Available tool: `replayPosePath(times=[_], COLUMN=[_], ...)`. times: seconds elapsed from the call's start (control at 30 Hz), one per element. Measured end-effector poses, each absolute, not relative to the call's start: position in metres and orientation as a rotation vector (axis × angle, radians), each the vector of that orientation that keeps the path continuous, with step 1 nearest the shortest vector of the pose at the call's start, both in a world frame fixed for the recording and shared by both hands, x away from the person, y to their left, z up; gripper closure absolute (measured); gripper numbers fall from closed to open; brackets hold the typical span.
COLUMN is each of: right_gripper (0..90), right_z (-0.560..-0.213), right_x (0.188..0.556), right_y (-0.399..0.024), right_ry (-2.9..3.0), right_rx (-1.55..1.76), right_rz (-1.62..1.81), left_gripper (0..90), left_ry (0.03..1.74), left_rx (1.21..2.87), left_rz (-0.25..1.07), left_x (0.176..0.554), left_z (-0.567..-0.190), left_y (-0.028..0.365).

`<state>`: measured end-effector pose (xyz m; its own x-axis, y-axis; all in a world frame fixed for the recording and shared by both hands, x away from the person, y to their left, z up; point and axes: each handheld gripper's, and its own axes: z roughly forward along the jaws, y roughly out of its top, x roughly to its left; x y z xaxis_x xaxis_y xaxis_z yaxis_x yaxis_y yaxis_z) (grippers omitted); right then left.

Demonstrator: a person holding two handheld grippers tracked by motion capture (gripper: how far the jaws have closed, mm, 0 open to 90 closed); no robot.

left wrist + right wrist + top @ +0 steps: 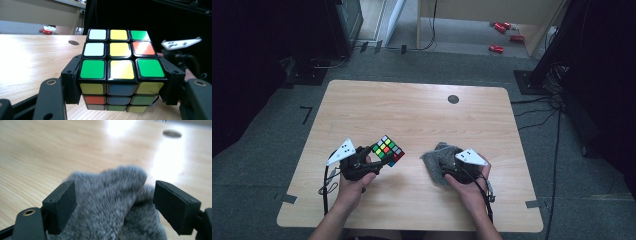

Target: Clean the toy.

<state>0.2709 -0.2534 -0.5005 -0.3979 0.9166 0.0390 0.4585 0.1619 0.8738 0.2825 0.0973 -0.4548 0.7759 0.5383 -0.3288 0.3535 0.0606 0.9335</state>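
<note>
Dim room edges, table [422, 110] evenly lit — strong glare patch in right gripper view; grey cloth [112, 202] blurred.

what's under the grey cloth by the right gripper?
Bare wooden table shows all around the grey cloth, which lies bunched between the right gripper's open jaws. Whatever sits beneath the bunched folds is covered and cannot be seen.

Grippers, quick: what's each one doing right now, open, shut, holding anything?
Left gripper: shut on the puzzle cube, held above the table.
Right gripper: open, its jaws either side of the grey cloth, not pressing it.
</note>
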Motion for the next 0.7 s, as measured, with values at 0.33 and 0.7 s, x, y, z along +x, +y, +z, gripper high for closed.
replayPosePath(times=[0.33, 0.7], right_gripper=[16.0, 16.1], right_z=[-0.474, -0.475], right_x=[0.249, 0.233], right_y=[-0.212, -0.176], right_ry=[1.939, 2.008], right_rx=[1.002, 0.868], right_rz=[1.417, 1.497], left_gripper=[34.5, 34.5], left_ry=[0.786, 0.787], left_rx=[1.566, 1.588], left_rz=[0.153, 0.117], left_x=[0.284, 0.279], left_z=[-0.456, -0.456], left_y=[0.091, 0.075])
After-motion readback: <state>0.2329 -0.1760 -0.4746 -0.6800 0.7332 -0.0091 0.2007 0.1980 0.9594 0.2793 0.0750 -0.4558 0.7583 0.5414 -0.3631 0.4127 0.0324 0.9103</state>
